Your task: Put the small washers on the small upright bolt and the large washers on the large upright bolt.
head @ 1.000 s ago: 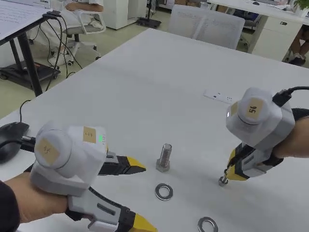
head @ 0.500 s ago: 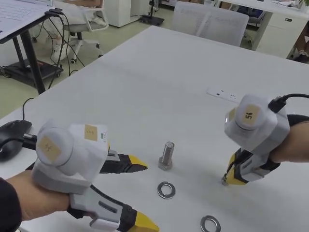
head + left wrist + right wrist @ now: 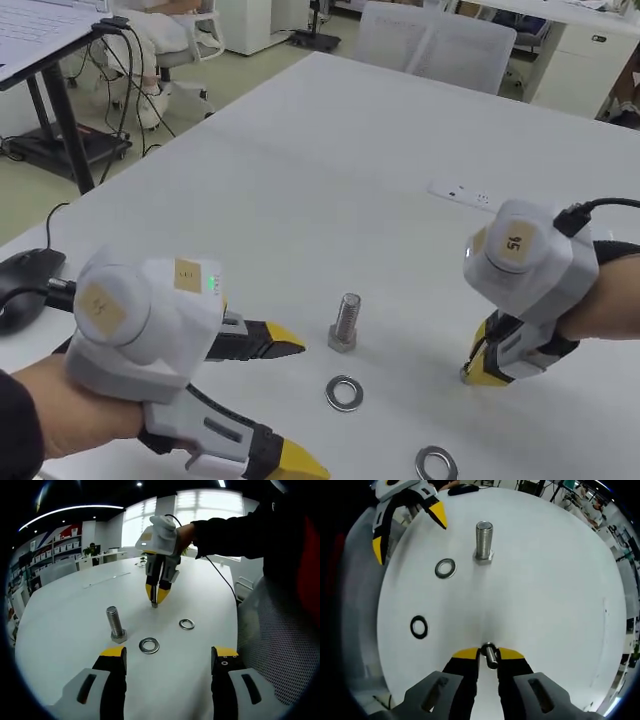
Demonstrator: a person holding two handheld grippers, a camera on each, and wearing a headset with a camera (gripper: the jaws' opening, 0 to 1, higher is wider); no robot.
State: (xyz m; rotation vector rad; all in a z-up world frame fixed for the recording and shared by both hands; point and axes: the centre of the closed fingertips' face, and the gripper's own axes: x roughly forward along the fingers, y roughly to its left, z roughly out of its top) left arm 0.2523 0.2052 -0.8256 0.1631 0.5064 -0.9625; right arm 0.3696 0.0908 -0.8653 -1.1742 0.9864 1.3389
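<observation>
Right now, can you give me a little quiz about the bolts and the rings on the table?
1. True or false: the large bolt stands bare.
2. How many washers lie flat on the table? A one, B two, C four.
3. Fill in: the right gripper is shut on the ____.
Key: 1 true; 2 B; 3 small bolt.

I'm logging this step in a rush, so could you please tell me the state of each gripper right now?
Left gripper: open, holding nothing.
Right gripper: closed on the small upright silver steel bolt.
</observation>
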